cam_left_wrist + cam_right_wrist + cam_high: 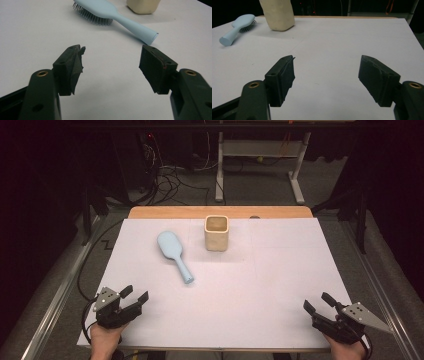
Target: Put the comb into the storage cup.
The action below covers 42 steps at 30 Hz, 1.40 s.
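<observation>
left gripper view shows hairbrush (112,13) bristles, high view both claws parted, empty

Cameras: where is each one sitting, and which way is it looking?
High view: above the near table edge, looking forward and down; both hands, left hand-held gripper and right hand-held gripper.
Left gripper view: on that gripper, facing the blue hairbrush; open jaws.
Right gripper view: low, facing the cream cup; open jaws.
All share brush and cup.

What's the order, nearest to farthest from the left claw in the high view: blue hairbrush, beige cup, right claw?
From the left claw:
1. Light blue plastic hairbrush, just ahead, bristles down.
2. Beige square cup, farther back, centre.
3. Right claw, across the white table's near edge.
</observation>
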{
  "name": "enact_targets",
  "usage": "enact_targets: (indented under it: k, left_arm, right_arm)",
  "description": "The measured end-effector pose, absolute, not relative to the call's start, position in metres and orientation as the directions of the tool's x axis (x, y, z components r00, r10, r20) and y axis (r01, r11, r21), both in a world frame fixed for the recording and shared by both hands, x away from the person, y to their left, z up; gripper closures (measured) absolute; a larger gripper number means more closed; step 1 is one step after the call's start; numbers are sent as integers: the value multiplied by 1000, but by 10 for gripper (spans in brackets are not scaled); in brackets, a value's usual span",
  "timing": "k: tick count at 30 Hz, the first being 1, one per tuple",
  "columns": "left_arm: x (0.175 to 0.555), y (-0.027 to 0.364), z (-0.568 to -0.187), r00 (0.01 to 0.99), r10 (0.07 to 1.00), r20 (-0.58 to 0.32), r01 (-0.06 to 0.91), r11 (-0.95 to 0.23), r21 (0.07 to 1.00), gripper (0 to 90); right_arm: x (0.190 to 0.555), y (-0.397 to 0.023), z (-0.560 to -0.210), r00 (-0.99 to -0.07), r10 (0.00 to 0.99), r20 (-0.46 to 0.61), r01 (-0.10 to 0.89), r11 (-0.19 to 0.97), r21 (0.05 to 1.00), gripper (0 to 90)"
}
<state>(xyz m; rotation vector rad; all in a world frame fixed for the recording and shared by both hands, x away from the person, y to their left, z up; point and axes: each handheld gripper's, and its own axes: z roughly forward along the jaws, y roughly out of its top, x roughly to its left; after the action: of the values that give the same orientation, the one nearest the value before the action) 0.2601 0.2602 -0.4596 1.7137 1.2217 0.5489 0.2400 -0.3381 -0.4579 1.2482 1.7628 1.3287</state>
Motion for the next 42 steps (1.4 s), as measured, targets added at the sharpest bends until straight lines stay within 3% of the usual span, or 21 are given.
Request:
enact_targets:
  k: [39,42]
  left_arm:
    - [261,262,-458,388,905,-173,454,-24,891,337]
    - [260,260,-458,393,908,-146,442,-48,896,340]
  right_arm:
    - [236,-338,-456,-411,909,67,315,72,946,306]
    - [236,-338,-456,-411,909,67,316,74,946,306]
